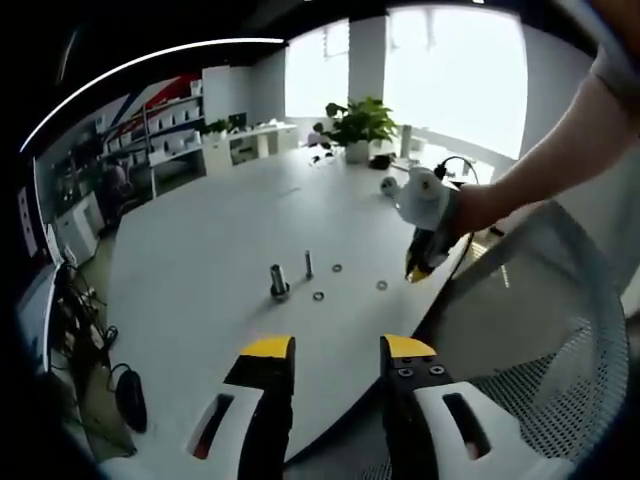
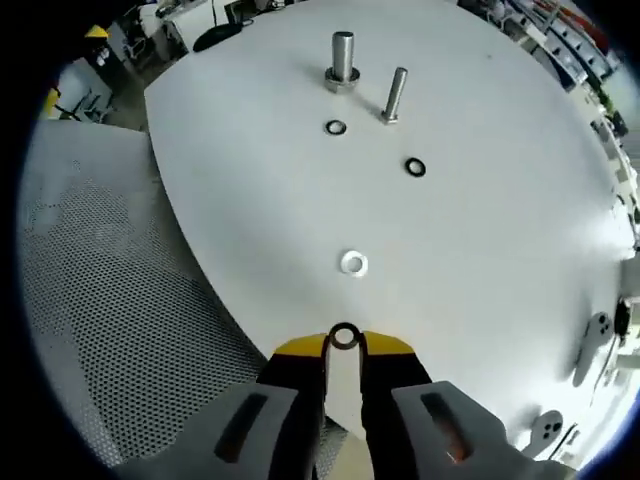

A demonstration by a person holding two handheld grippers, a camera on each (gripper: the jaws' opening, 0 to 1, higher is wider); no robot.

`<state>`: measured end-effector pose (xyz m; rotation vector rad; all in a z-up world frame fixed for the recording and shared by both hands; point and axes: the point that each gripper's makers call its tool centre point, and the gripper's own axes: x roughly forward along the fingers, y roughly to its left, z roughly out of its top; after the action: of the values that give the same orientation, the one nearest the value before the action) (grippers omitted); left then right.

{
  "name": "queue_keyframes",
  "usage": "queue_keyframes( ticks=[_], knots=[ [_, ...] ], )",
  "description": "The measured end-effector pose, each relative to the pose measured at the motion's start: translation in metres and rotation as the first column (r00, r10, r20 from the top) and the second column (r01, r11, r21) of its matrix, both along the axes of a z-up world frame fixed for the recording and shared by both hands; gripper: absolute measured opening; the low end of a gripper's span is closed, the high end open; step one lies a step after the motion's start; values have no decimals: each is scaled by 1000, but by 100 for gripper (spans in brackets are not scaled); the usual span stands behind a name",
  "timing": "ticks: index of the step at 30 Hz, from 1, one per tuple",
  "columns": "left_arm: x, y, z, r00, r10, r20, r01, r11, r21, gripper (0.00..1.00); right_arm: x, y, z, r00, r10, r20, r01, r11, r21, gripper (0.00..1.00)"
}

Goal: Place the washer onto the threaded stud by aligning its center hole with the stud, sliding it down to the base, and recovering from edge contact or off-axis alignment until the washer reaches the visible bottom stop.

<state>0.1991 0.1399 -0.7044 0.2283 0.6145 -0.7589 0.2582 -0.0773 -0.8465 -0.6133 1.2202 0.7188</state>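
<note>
In the right gripper view my right gripper (image 2: 343,346) is shut on a small dark washer (image 2: 343,336), pinched edge-on at its yellow tips above the table's near edge. Far ahead stand a thin threaded stud (image 2: 395,95) and a thicker smooth post (image 2: 342,60). A pale washer (image 2: 353,263) and two dark washers (image 2: 336,127) (image 2: 415,167) lie flat on the table. In the left gripper view my left gripper (image 1: 338,350) is open and holds nothing; the stud (image 1: 308,265) and post (image 1: 278,280) are ahead of it. The right gripper (image 1: 414,270), in a gloved hand, is at the table's right edge.
The round white table (image 1: 220,250) carries a potted plant (image 1: 358,125) and small devices at its far side. A grey mesh chair (image 2: 110,290) stands against the near edge below my right gripper. Shelves and desks line the room's left side.
</note>
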Motion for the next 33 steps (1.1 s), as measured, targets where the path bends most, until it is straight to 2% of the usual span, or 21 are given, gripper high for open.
queue_keyframes(
  ticks=[6,12,17,24,33],
  knots=[
    [0,0,-1,1000,-1,-3,1,1000,0,32,39,26,20,998,9,64,-12,999,41,13],
    [0,0,0,1000,1,-2,-1,1000,-4,32,70,47,35,994,-7,111,-3,996,88,13],
    [2,2,1,1000,14,2,-14,1000,-9,32,94,68,46,988,20,156,-36,994,99,13],
    [1,2,0,1000,10,-1,-10,1000,-5,32,113,85,49,981,60,185,-77,993,86,13],
    [1,2,1,1000,14,0,-14,1000,-11,31,121,93,43,978,90,189,-103,993,59,13]
  ],
)
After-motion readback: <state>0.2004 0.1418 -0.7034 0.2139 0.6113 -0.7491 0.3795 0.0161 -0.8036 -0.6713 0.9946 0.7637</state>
